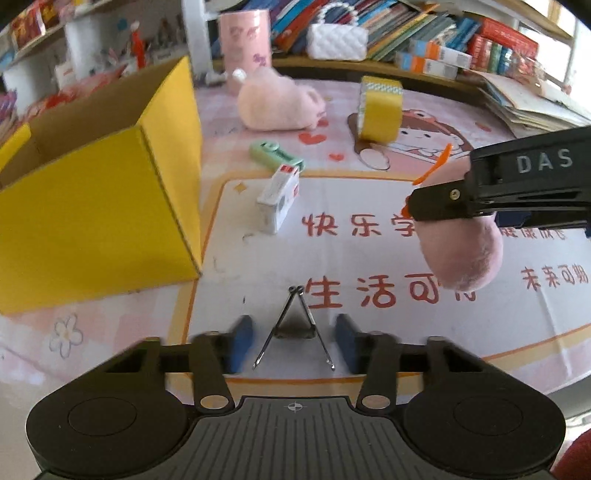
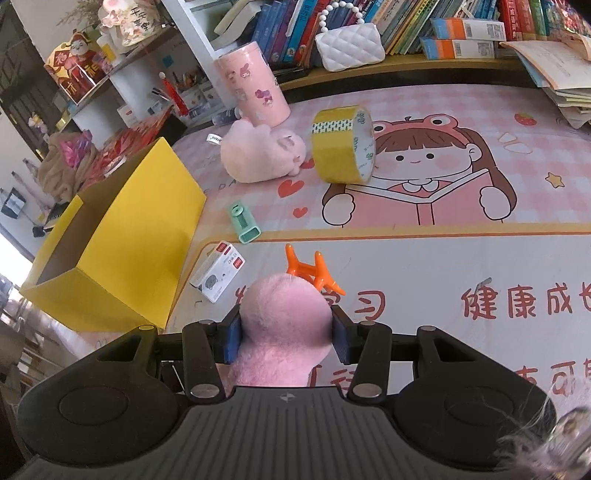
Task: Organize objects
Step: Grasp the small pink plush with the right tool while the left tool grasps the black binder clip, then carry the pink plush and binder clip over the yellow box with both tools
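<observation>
Pink plush toy (image 2: 286, 325), fuzzy, rounded, with orange plastic antlers (image 2: 314, 271) at its top: clamped between the blue pads of the right gripper (image 2: 287, 334), lifted above the printed desk mat (image 2: 424, 258). In the left wrist view the same toy (image 1: 463, 251) hangs from the black jaws, right of the yellow box (image 1: 96, 218).

Left gripper (image 1: 293, 341): jaws apart, pads pressing on nothing. A black binder clip (image 1: 295, 330) with thin wire handles splayed in a V stands on the mat between the pads, untouched by either. It sits just past the yellow box's near corner.

Yellow box: cardboard, smooth outer faces, plain brown inside, top open. What the views show of the interior is bare; the bottom is hidden.

Just right of the box: a small white carton (image 2: 218, 271) with red marks, lying tilted. Beyond it, a mint-green plastic piece (image 2: 243, 221), boxy, flat on the mat. Further back from the box, a second pale pink plush (image 2: 262, 155) lies on its side. Beside that, a roll of yellow tape (image 2: 343, 146) stands on edge.

Behind the plush: a pink cylindrical tin (image 2: 255, 88), upright. On the shelf behind, a white quilted purse (image 2: 349, 46) with a bead handle, set against a row of books (image 2: 406, 22).
</observation>
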A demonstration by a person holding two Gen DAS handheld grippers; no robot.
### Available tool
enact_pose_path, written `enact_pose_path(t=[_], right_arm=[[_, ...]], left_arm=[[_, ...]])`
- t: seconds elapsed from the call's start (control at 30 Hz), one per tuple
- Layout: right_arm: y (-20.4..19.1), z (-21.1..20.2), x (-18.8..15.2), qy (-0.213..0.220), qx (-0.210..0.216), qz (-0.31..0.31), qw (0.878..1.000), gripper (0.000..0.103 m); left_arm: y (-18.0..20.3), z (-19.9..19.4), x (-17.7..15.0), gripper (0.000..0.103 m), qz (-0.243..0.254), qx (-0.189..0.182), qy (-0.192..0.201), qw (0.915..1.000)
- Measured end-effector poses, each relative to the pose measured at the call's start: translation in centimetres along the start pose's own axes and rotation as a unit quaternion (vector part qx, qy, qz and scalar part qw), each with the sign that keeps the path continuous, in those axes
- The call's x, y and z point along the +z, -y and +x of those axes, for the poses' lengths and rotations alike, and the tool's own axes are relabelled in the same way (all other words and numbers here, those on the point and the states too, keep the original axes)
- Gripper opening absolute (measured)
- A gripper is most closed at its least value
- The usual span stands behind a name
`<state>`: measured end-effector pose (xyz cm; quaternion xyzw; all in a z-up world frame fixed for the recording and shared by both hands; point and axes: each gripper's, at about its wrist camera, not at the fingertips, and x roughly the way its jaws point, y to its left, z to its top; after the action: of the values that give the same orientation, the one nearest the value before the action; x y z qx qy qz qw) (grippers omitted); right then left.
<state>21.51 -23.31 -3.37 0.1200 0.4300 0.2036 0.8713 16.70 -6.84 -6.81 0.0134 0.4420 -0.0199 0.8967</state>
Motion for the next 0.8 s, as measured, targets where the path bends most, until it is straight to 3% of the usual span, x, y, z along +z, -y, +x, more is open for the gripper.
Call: enact_pose_path(t=[0.2, 0.27, 0.8], right_arm=[[0.0, -0.7, -0.3, 0.008, -0.012, 0.001, 1.000, 0.045], [-0.1, -1.0, -0.4, 0.013, -0.015, 0.001, 1.000, 0.045], [-4.2, -4.1, -2.8, 0.056, -0.057, 0.008, 0.997, 0.045]], left_arm=[[-0.3, -1.4, 0.7, 0.026, -0.012, -0.024, 0.039, 0.9989], [-0.6, -2.0, 1.2, 0.017, -0.019, -0.034, 0.052, 0.9979], [-3.9, -6.0, 0.1, 0.017, -0.009, -0.073, 0.110, 0.9912]])
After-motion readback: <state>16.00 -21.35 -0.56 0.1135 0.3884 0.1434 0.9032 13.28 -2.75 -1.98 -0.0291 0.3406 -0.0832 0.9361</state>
